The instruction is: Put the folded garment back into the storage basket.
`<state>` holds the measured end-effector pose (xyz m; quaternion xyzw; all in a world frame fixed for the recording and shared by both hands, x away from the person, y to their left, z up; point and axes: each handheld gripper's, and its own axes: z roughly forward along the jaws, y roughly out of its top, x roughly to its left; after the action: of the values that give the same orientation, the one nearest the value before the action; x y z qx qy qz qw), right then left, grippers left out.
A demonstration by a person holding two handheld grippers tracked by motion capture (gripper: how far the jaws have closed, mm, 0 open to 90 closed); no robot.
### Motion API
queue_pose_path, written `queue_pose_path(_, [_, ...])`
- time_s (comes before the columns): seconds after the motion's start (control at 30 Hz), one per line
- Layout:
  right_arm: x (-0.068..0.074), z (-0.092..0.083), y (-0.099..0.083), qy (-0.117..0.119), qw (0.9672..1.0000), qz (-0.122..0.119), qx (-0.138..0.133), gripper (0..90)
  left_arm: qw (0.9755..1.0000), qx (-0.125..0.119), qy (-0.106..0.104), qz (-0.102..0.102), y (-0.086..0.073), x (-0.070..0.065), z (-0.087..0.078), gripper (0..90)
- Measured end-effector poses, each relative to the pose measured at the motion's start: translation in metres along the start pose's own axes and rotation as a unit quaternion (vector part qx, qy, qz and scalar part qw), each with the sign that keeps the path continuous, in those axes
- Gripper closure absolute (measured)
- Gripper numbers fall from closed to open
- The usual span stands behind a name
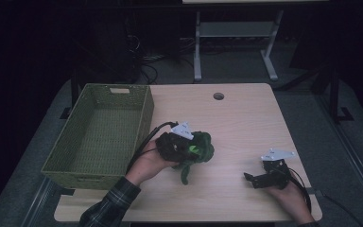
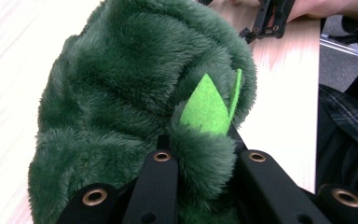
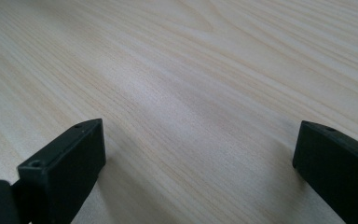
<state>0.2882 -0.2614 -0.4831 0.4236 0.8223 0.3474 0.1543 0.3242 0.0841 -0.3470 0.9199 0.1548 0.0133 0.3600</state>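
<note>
A dark green plush toy [image 1: 199,150] with a bright green felt piece [image 2: 208,107] hangs just above the middle of the wooden table. My left gripper [image 1: 189,144] is shut on it; in the left gripper view both black jaws press into the fur of the plush toy [image 2: 135,102]. At the table's front right, my right gripper [image 1: 251,178] rests low over the wood. Its jaws stand wide apart in the right gripper view, nothing between them but bare table [image 3: 191,93].
An olive-green woven basket [image 1: 144,116] stands at the left of the table, just left of the plush toy. A round cable hole [image 1: 218,96] sits near the far edge. Dark floor and a desk frame [image 1: 236,42] lie beyond.
</note>
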Motion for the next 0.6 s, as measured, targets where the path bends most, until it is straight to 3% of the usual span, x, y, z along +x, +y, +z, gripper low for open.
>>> queue_pose_path(0.43, [0.0,0.0,0.0,-0.002,1.0,0.0,0.0,2.1,0.9999,-0.007,0.0,-0.012,0.015,0.017,-0.047,81.5])
queue_pose_path(0.6, [0.0,0.0,0.0,-0.002,1.0,0.0,0.0,2.1,0.9995,-0.012,0.019,-0.022,0.013,0.027,-0.073,81.4])
